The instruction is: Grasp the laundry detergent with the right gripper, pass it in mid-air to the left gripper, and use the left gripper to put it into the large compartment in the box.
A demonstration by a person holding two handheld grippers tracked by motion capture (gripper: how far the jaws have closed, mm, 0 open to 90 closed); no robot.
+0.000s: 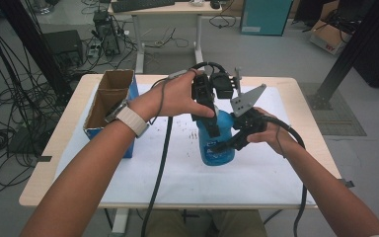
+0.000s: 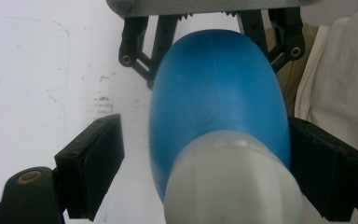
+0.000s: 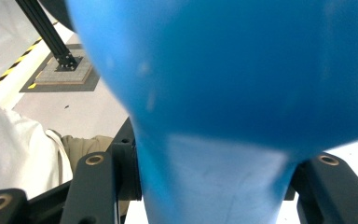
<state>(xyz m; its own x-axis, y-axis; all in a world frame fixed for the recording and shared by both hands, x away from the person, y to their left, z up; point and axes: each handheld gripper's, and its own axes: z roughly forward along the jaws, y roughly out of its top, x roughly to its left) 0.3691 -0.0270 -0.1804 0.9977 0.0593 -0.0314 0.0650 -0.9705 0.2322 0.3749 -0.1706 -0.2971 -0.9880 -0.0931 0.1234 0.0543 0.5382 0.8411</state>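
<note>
A blue plastic bottle (image 1: pixel 216 148) with a whitish cap (image 2: pixel 233 182) stands upright on the white sheet (image 1: pixel 256 173) in the middle of the table. My right gripper (image 1: pixel 225 144) comes in from the right and is shut on the bottle's body (image 3: pixel 233 70), one jaw on each side. My left gripper (image 1: pixel 211 123) points down over the bottle's top. In the left gripper view the cap sits between its pads (image 2: pixel 93 163); the left pad stands apart from the cap and the right one lies close against the bottle's side (image 2: pixel 214 93). The jaws are open.
An open cardboard box with blue sides (image 1: pixel 111 101) stands on the table's left part, close to my left forearm. Small dark specks (image 1: pixel 192 133) lie on the sheet left of the bottle. Cables trail from both grippers toward the front edge. A black frame post (image 1: pixel 345 54) rises beyond the right corner.
</note>
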